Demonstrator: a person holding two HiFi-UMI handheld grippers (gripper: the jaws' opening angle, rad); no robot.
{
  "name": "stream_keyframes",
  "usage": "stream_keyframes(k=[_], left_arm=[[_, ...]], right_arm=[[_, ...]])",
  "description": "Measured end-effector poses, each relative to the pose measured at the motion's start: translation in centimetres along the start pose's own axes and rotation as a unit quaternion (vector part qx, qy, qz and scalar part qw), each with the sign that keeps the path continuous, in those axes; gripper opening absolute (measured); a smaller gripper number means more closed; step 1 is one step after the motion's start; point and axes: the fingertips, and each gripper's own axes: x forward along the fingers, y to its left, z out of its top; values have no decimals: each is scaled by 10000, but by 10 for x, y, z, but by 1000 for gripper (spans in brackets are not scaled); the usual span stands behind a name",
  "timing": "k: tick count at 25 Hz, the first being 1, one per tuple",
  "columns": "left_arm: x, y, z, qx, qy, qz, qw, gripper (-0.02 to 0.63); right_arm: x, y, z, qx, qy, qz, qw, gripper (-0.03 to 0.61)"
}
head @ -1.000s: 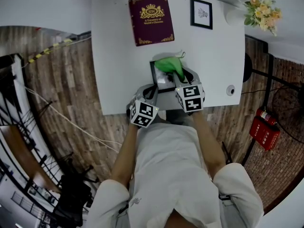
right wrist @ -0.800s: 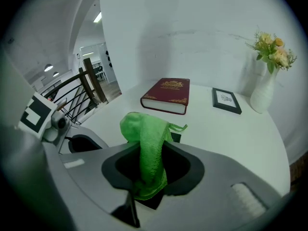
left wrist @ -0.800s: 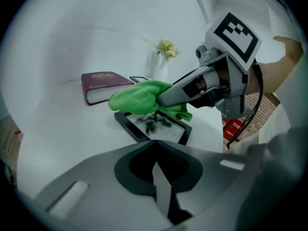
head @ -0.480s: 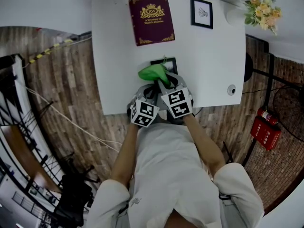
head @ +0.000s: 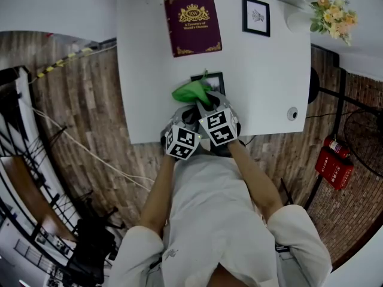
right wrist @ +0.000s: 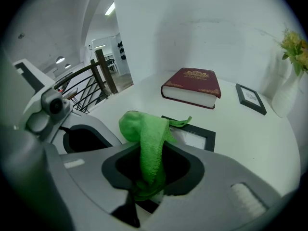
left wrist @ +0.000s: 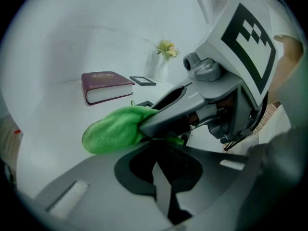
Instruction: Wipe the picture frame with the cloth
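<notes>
White desk point(head: 149, 70): right tool point(right wrist: 142, 191) pinching cloth point(right wrist: 147, 129) at picture frame point(right wrist: 204, 137); left tool point(left wrist: 161, 182) pressed together, empty; unsteadied frame may slide.

In the head view we see only the far edge of the black rectangular picture frame point(head: 212, 79); the fuzzy green cloth point(head: 190, 92) and the right gripper point(head: 203, 103) cover the rest. The left gripper view gives us one frame corner (the cloth hides the remainder). Between the jaws of the left gripper point(left wrist: 161, 182), the dark hollow is too dim for us to tell what, if anything, sits there.
</notes>
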Motion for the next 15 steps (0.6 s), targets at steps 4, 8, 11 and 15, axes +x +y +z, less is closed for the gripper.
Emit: stream_keyframes(k=[4, 8, 11, 15], left_arm=[[0, 0, 0, -21, -17, -1, 10000, 20], [0, 1, 0, -39, -33, -3, 10000, 20], [1, 1, -1, -36, -36, -3, 10000, 20], [0, 1, 0, -29, -44, -13, 10000, 20]], right_arm=[[-7, -10, -5, 147, 31, -140, 9998, 100], [-13, -23, -11, 221, 79, -318, 9992, 100], [-19, -37, -16, 314, 112, -482, 9983, 100], [-28, -48, -17, 439, 71, -587, 9973, 100]])
